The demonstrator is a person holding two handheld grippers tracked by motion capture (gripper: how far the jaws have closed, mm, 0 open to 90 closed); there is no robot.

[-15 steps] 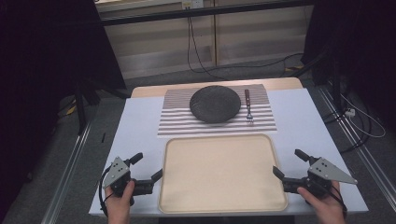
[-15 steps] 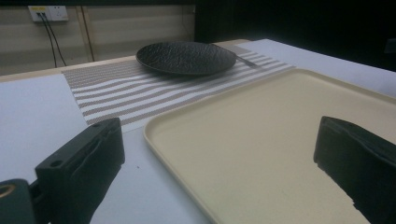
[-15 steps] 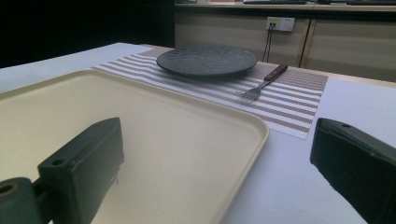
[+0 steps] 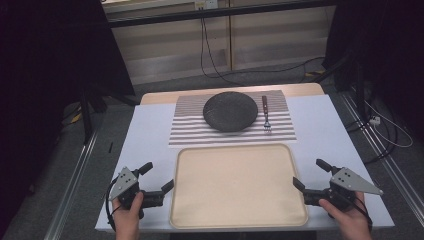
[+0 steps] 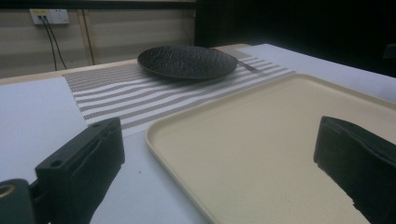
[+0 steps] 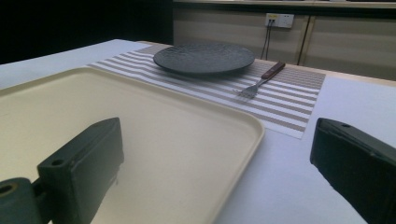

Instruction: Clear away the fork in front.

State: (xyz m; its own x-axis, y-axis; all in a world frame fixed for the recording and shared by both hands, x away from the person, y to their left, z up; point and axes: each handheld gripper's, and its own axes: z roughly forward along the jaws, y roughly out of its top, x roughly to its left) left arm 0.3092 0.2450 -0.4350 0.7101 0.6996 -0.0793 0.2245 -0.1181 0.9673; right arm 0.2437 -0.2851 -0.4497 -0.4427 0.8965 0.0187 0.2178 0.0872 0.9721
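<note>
Seen from above: white-covered worktop with a cream tray at the near edge, bare and lying flat; beyond it, a striped placemat carrying a dark textured plate at its middle and a fork with a brown handle just to the plate's right, tines toward the tray, apart from the plate. Left gripper held in a hand at the tray's near left corner, jaws spread wide and holding nothing, one tip close to the tray's left rim; right gripper in the other hand at the near right corner, jaws likewise parted and empty, inner tip just beside the tray's right rim. From the left gripper view: tray rim running between the two black jaws, plate on the placemat farther off. From the right gripper view: tray corner between the jaws, plate and fork on the stripes behind; wall socket with cables in the background.
</note>
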